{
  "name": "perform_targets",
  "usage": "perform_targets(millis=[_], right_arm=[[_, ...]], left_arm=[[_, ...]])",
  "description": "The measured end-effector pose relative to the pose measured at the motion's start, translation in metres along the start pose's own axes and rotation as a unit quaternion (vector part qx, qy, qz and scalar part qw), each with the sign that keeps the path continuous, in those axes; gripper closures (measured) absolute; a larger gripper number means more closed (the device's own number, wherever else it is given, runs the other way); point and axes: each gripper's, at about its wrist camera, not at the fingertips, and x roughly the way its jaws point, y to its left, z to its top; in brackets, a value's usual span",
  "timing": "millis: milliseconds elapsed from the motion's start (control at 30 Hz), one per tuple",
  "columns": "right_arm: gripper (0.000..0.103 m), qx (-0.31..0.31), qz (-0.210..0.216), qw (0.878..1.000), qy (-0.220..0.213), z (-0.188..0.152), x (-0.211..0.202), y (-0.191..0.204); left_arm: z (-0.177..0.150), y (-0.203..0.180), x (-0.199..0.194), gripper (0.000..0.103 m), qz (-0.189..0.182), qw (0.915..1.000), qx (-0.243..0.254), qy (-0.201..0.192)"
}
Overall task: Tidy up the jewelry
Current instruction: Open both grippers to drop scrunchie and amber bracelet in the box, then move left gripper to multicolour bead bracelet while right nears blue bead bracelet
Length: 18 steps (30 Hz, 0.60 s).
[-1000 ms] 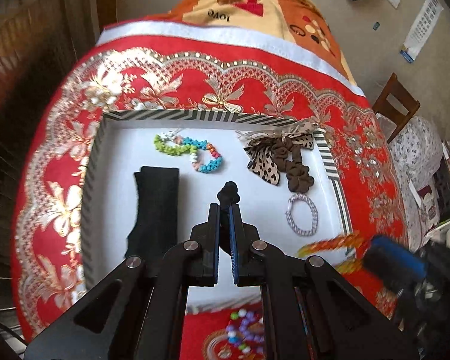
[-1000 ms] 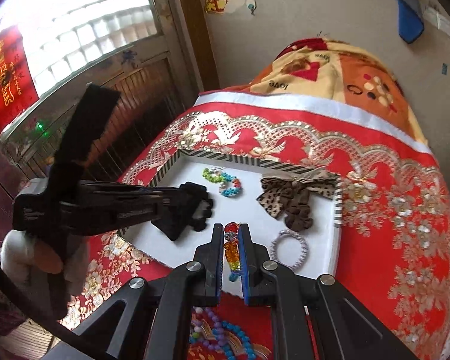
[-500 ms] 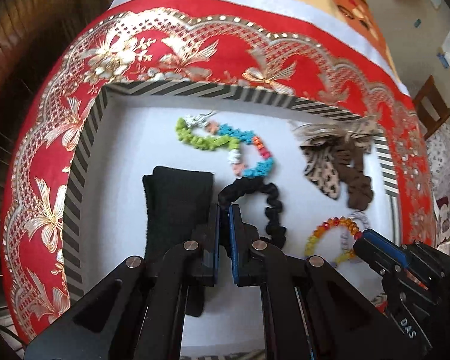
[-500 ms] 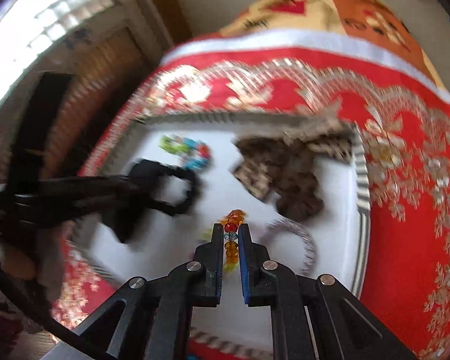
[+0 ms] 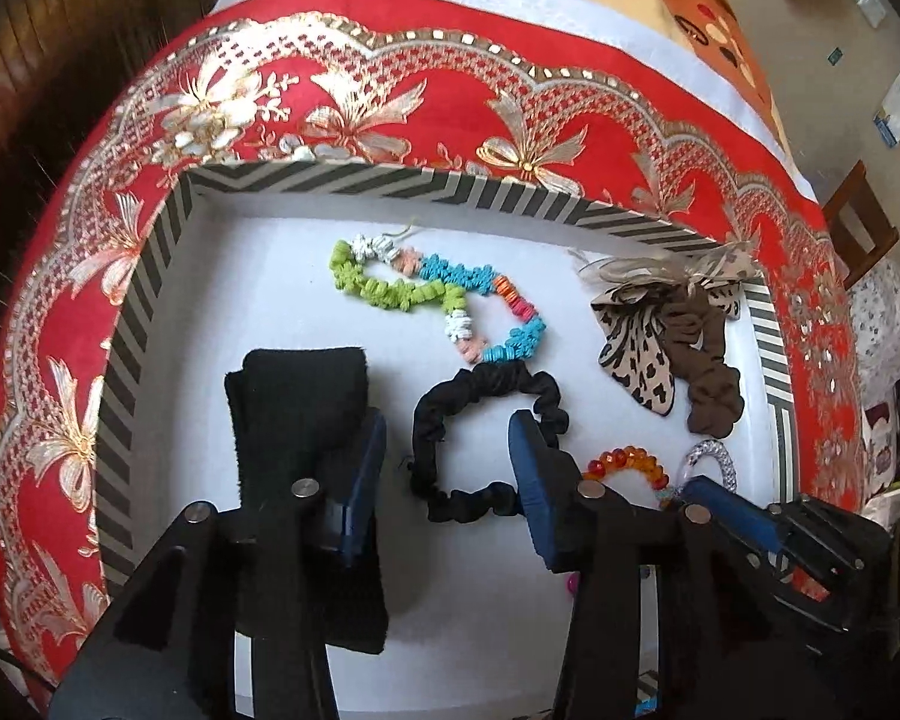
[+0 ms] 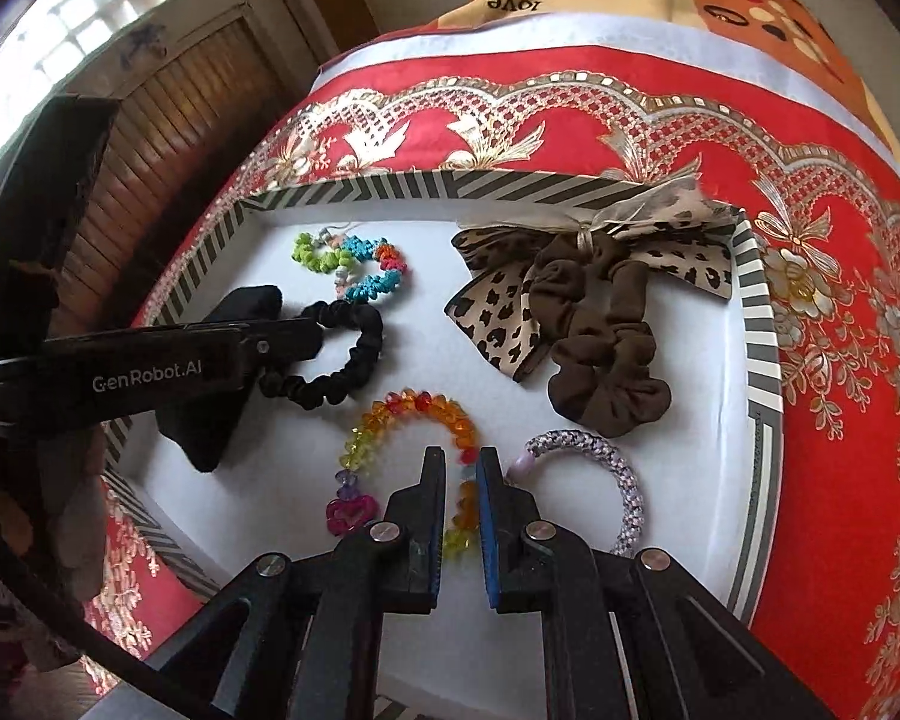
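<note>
Tray on red cloth holds the sorted pieces. Left gripper gapes wide, empty, straddling black scrunchie lying loose. Right gripper stands slightly parted around amber bracelet, seemingly letting go.

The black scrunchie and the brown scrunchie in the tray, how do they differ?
The black scrunchie is thin and lies open as a ring; the brown scrunchie is thicker and bunched up. The black one is plain, the brown one carries a leopard-print bow. The black one lies between the open left gripper fingers; the brown one lies apart from both grippers. Both are gathered fabric, resting in the striped tray.
</note>
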Motion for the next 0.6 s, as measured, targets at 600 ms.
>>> perform_targets(millis=[600], right_arm=[[0.068, 0.024, -0.017, 0.999, -0.032, -0.018, -0.053, 0.006]], left_arm=[[-0.031, -0.003, -0.053, 0.060, 0.026, 0.9983, 0.008, -0.052]])
